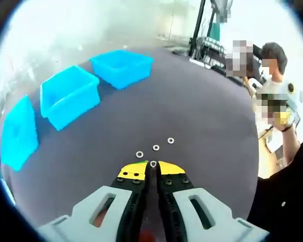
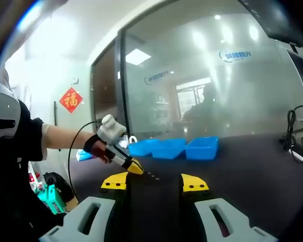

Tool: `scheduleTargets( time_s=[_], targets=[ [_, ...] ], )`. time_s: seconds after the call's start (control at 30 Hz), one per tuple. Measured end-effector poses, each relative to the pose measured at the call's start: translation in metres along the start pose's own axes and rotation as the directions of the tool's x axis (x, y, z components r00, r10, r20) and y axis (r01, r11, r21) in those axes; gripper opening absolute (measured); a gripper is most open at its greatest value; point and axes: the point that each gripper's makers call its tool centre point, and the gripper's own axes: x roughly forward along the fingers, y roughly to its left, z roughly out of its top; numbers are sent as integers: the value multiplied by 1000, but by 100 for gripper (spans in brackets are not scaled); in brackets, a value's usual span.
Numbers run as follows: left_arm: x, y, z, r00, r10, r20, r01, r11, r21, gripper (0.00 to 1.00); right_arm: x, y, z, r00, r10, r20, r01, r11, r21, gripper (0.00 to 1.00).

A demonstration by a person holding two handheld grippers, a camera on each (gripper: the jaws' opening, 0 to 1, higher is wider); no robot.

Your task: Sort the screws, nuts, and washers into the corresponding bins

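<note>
Left gripper view: our left gripper (image 1: 153, 165) rests low over the dark tabletop (image 1: 202, 111), its yellow-tipped fingers (image 1: 133, 171) drawn nearly together on a small washer (image 1: 153, 163) pinched at their very tips. Just beyond that washer, three more washers lie loose on the tabletop in a short line: the nearest (image 1: 139, 154), the middle one (image 1: 155, 147) and the farthest (image 1: 170, 140). Well beyond the washers stand three blue bins: the near bin (image 1: 19, 132), the middle bin (image 1: 69, 95) and the far bin (image 1: 122, 67); we cannot make out contents in any of them, and which bin belongs to washers cannot be told. Right gripper view: our right gripper (image 2: 154, 183) hovers above the tabletop, on the side of the washers away from the bins, its fingers (image 2: 194, 183) spread wide and holding nothing; the left gripper appears there with its tips down at the row of washers (image 2: 152, 176). We judge the step in hand to be the pick-up of a washer. The next move calls for lifting it without letting it slip, then carrying it over the washers to its bin and releasing it inside.
</note>
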Motion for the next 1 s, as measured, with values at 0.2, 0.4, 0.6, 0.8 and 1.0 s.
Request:
scheduleTargets(
  time_s=[0.2, 0.4, 0.6, 0.8, 1.0],
  targets=[
    [-20, -5, 23, 982, -9, 188, 15, 1000, -27, 6, 4, 5, 5, 1000, 9, 2, -9, 1000, -12, 34],
    [-57, -5, 51, 915, 1, 403, 19, 999, -45, 6, 7, 8, 9, 1000, 8, 2, -8, 1000, -26, 34],
    [-89, -11, 59, 856, 61, 514, -72, 997, 1, 6, 9, 6, 15, 1000, -14, 2, 14, 998, -55, 34],
    [-112, -16, 51, 794, 126, 595, -127, 991, -41, 6, 10, 5, 24, 999, -30, 13, 31, 996, -85, 34],
    [-137, 16, 51, 716, 251, 652, -234, 965, -114, 5, 11, 10, 28, 1000, -23, 18, 25, 995, -93, 34]
  ],
)
